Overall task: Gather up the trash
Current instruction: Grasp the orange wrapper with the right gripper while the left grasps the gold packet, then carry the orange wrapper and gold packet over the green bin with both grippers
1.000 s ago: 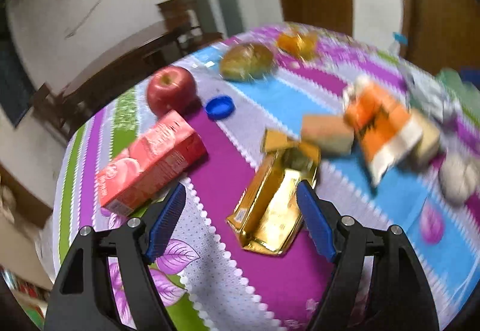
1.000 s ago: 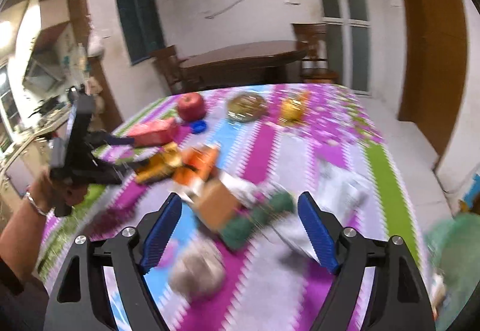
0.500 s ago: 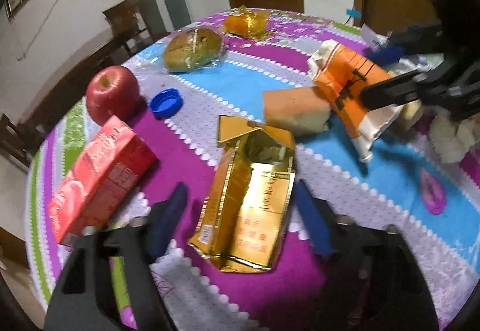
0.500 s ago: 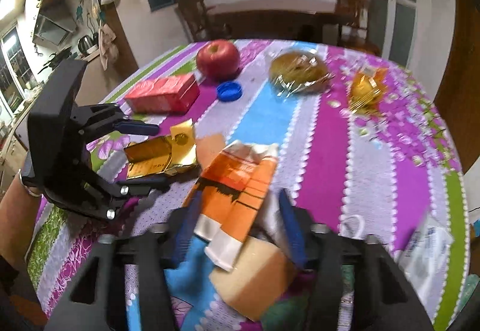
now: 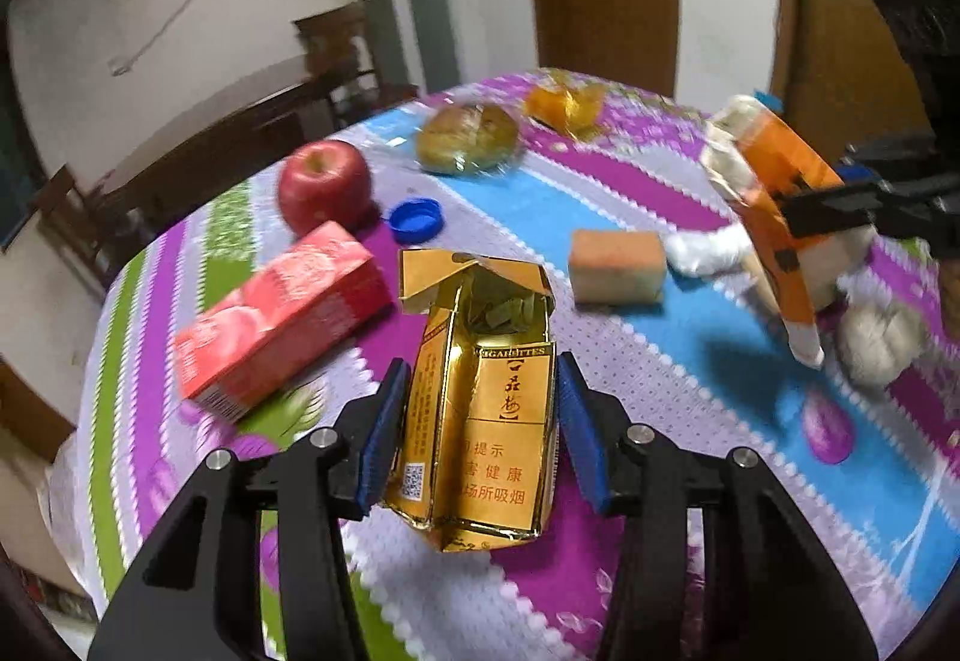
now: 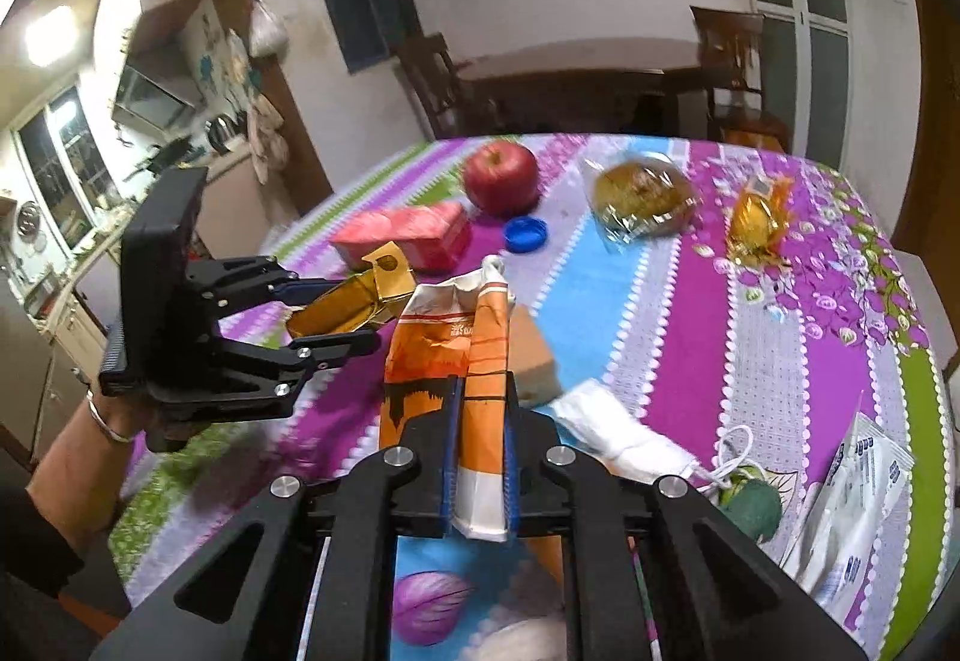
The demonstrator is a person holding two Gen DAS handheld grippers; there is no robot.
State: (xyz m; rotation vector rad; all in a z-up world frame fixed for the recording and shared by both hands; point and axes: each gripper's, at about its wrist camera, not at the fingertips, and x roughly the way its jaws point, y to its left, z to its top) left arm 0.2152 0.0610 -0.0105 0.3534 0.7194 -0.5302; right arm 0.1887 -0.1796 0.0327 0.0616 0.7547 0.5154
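My left gripper point(image 5: 480, 421) is shut on a crushed gold cigarette pack point(image 5: 486, 409), its blue pads pressing both sides; the pack looks lifted off the cloth. In the right wrist view the left gripper point(image 6: 336, 313) holds the gold pack point(image 6: 354, 301) at the left. My right gripper point(image 6: 480, 457) is shut on an orange and white paper bag point(image 6: 456, 349) and holds it upright above the table. That bag also shows in the left wrist view point(image 5: 780, 205), pinched by the right gripper's fingers point(image 5: 840, 205).
On the striped tablecloth point(image 5: 630, 217) lie a red carton point(image 5: 282, 313), an apple point(image 5: 324, 181), a blue cap point(image 5: 414, 220), wrapped bread point(image 5: 468, 139), a gold wrapper point(image 5: 564, 103), a sponge block point(image 5: 618, 265), a crumpled tissue point(image 6: 618, 433) and a plastic packet point(image 6: 852, 505).
My left gripper closed on the gold pack and raised it. My right gripper closed on the orange bag and lifted it upright off the table.
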